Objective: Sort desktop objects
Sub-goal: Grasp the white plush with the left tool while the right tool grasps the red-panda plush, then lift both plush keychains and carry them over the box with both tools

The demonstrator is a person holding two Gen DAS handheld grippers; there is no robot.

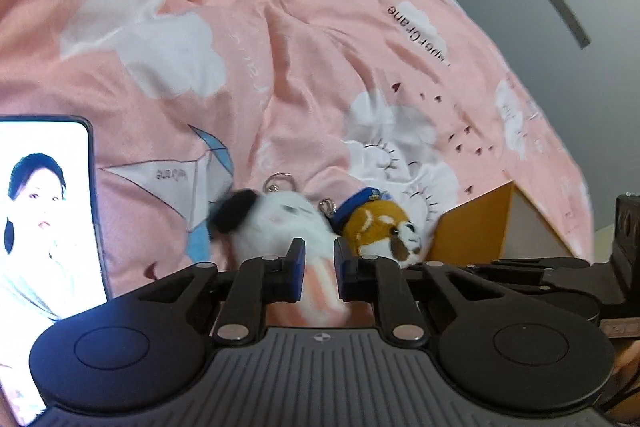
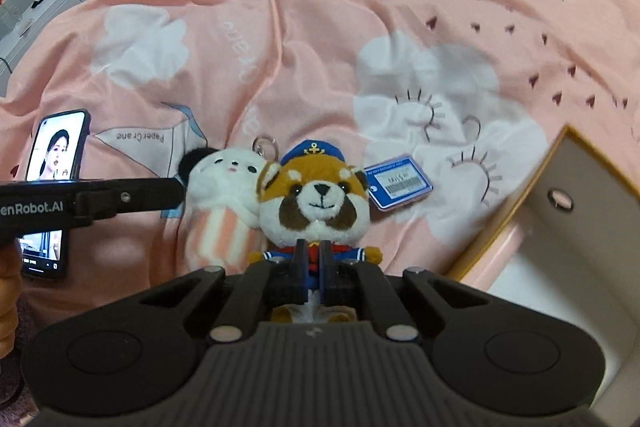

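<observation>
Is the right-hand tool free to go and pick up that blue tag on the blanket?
Probably not yet: the right gripper is shut on the red panda toy. The blue tag lies uncovered just beside it, so the path looks free once the toy is dropped.

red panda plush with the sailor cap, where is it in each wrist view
Left wrist view: the red panda plush is low, right of centre, just right of the left claw, which pinches the white panda plush.
Right wrist view: it is at bottom centre, facing the camera, its body pinched in the right claw.
Shared landmark: the lit phone at the left edge of both.
</observation>
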